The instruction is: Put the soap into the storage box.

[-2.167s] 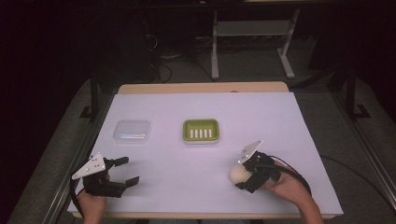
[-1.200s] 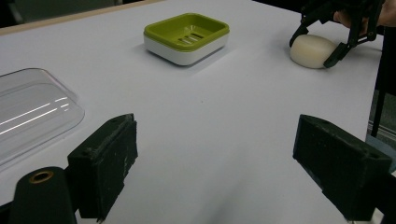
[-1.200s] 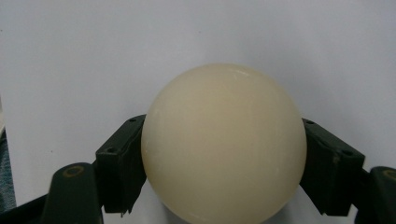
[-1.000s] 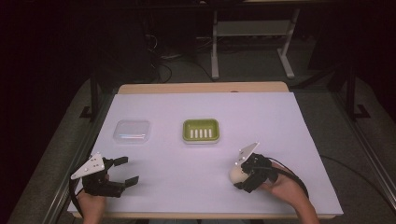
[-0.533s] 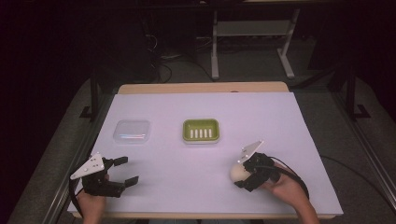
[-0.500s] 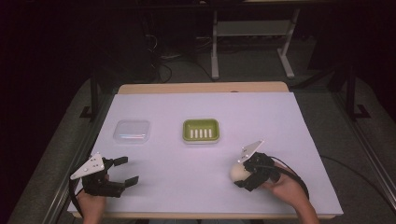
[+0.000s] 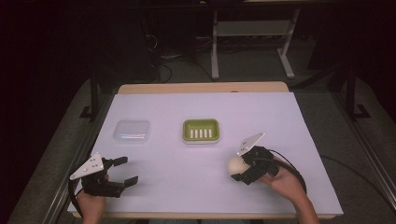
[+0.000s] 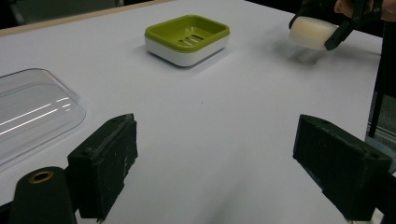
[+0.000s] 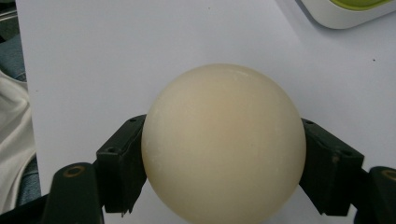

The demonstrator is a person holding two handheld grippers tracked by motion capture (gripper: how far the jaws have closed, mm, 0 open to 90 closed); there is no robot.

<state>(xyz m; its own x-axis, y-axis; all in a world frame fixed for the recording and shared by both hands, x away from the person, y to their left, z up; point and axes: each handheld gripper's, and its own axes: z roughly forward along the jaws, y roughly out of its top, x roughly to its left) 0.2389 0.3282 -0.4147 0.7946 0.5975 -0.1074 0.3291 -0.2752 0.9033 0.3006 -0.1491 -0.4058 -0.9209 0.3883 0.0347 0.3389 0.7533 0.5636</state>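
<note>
A round cream soap bar is clamped between the jaws of my right gripper at the table's front right, and it sits close to or just above the white surface. From the right gripper view the soap bar bulges between both black pads of the right gripper. A green soap dish with a white base stands empty at the table's centre. My left gripper rests at the front left, open, with nothing between its jaws. The left gripper view looks past the open left gripper toward the dish and the soap bar.
A clear plastic lid lies left of the dish, also near the left jaw as the lid. The white table top has a wooden back edge. A person's hands hold both grippers at the front edge. Dark floor and a metal stand lie beyond.
The right gripper has shifted very slightly with the soap bar held in it. The left gripper, dish and lid have not moved.
</note>
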